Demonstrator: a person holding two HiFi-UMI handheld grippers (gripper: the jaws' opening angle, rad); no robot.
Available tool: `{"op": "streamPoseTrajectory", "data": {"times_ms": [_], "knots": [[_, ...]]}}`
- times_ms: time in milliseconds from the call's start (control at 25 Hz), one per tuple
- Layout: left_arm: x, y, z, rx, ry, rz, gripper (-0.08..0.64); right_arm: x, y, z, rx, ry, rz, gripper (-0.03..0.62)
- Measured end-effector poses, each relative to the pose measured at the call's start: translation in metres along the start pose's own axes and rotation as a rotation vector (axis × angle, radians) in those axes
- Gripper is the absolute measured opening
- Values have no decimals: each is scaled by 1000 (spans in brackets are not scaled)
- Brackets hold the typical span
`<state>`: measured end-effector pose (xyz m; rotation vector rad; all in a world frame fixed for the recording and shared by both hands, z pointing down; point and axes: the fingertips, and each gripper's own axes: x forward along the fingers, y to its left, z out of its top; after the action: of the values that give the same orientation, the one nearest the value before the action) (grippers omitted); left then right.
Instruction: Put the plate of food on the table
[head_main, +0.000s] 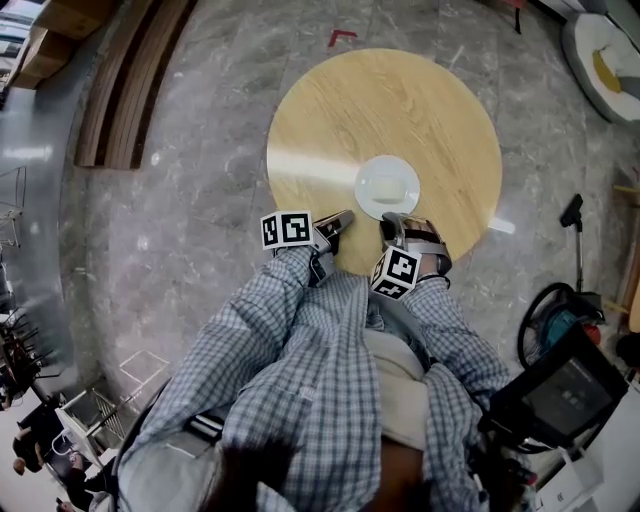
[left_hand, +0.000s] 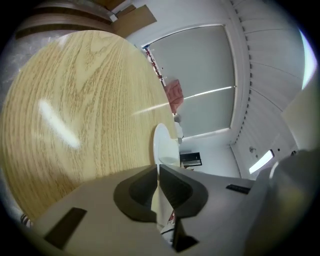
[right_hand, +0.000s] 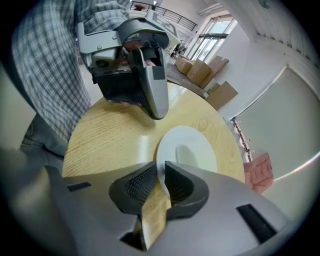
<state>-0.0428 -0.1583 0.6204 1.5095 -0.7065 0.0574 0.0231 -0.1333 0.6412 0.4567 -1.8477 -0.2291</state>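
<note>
Head view: the round white plate (head_main: 388, 187) sits on the round light-wood table (head_main: 330, 110), near its person-side edge. Left gripper view: the left gripper (left_hand: 157, 174) is pinched together, seemingly empty. Right gripper view: the right gripper (right_hand: 161, 174) clamps the plate's rim; it should release gently and back off level.

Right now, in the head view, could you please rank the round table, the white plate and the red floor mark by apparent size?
Largest is the round table; next the white plate; clearly smallest is the red floor mark.
</note>
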Motion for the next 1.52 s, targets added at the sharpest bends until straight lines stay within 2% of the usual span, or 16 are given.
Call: {"op": "streamPoseTrajectory", "data": {"times_ms": [120,200,360,560,680,1040,1280,1520], "knots": [[-6,-8,3,14,-26,-40,18,-2,-1,3,66,-24,22,47],[-10,-10,6,34,-40,-39,13,-4,-4,6,103,-38,26,48],[-16,-26,7,112,-60,-40,6,-20,-19,14,219,-97,-18,47],[-15,-51,1,269,-28,-71,6,-44,-44,25,638,-278,3,46],[-13,-66,-1,359,-16,-77,6,-60,-60,26,799,-371,2,44],[-15,-120,5,588,-95,-89,6,-110,-89,15,1030,-565,-36,38],[-31,-168,9,726,-149,-104,6,-145,-103,12,1109,-652,-107,38],[-41,-206,5,801,-147,-147,6,-182,-123,1,1120,-706,-210,38]]}}
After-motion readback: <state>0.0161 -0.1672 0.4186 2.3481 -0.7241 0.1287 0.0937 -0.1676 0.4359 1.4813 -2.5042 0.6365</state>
